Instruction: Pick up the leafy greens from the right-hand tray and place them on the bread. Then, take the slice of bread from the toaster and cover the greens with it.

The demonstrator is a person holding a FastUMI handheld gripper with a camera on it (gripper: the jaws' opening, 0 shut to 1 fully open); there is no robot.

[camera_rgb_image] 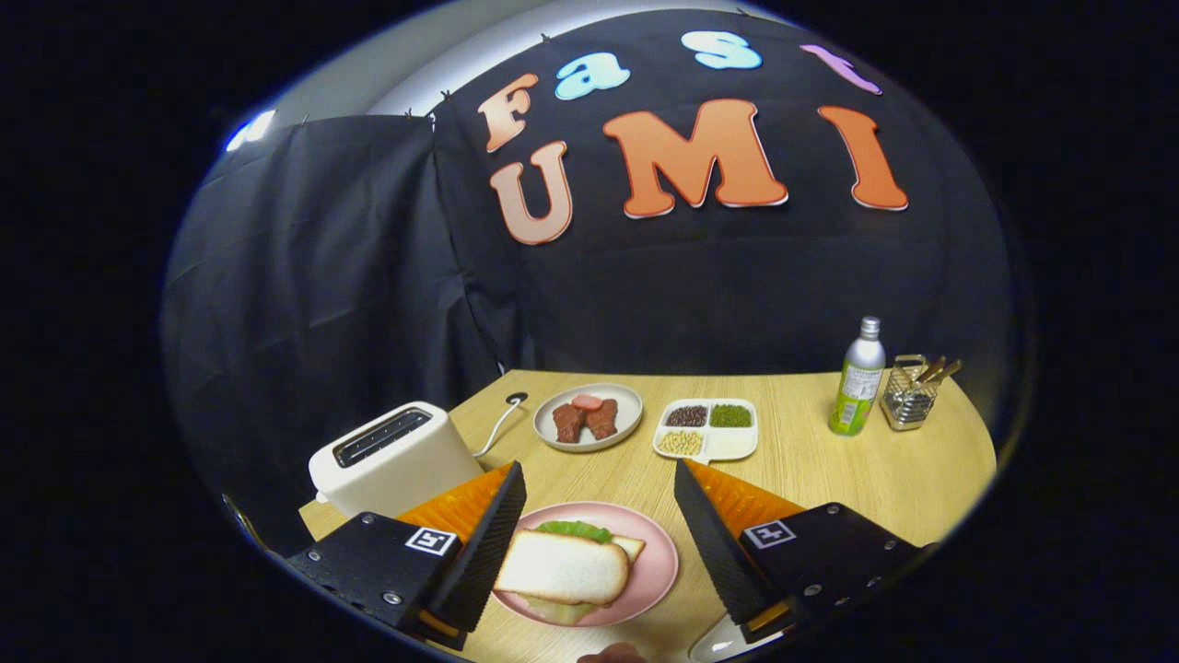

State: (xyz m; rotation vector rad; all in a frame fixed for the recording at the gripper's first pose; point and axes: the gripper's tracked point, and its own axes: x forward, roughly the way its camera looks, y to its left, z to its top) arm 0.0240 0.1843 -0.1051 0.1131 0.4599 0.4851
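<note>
On the pink plate (649, 562) between my fingers lies a stack: a top slice of bread (562, 568), green leaf (576, 529) showing at its far edge, and a lower slice (630, 547) peeking out behind. My gripper (599, 488) hangs open above the plate, nothing between its fingers. The white toaster (394, 458) stands just beyond the left finger, its slots dark. A white rim (714, 646) shows under the right finger.
Further back on the wooden table (829, 479) are a grey plate with meat pieces (588, 416), a white divided dish of beans (706, 429), a green bottle (857, 378) and a wire holder (907, 394). The toaster's cord (502, 419) runs to the wall.
</note>
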